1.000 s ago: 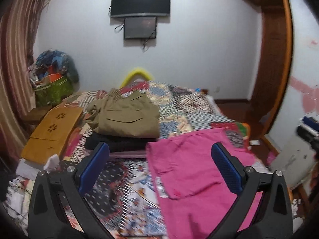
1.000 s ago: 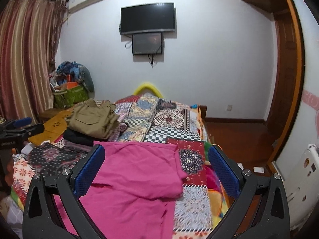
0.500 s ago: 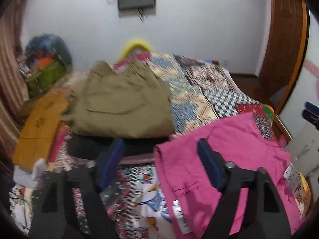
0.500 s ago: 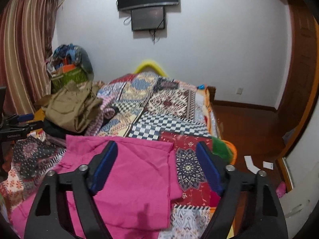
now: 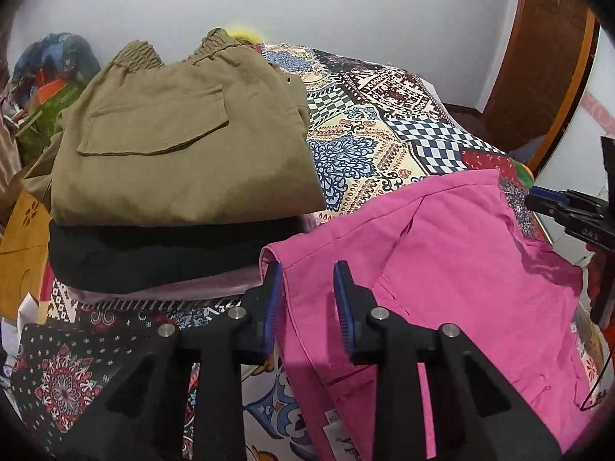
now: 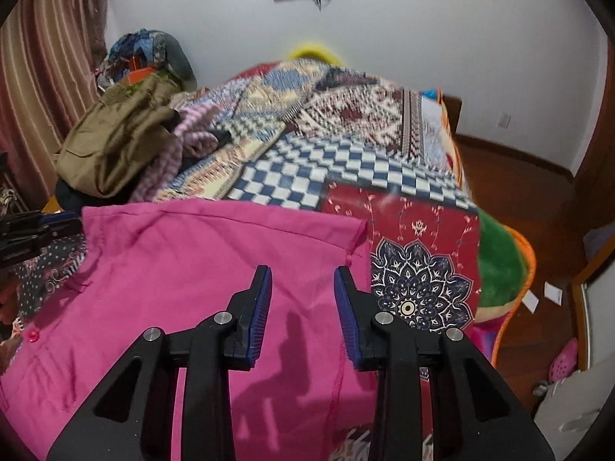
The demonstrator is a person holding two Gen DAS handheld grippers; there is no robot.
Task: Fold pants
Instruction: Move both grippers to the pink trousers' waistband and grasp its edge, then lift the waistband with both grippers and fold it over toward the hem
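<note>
Pink pants (image 5: 442, 269) lie spread flat on a patterned bedspread (image 5: 365, 138); they also show in the right wrist view (image 6: 192, 269). My left gripper (image 5: 307, 280) hovers over the pants' far left corner, its jaws half open with a gap, holding nothing. My right gripper (image 6: 303, 284) hovers over the pants' far right part near the hem corner, jaws likewise partly open and empty. The right gripper shows at the right edge of the left wrist view (image 5: 569, 215).
A stack of folded clothes, olive pants (image 5: 180, 134) on a black garment (image 5: 161, 249), sits just left of the pink pants. An orange wooden board (image 5: 19, 238) lies at the far left. The bed's right edge drops to a wooden floor (image 6: 538, 199).
Both grippers have moved forward and down toward the far edge of the pink pants. Both sets of jaws have narrowed from wide open to a small gap.
</note>
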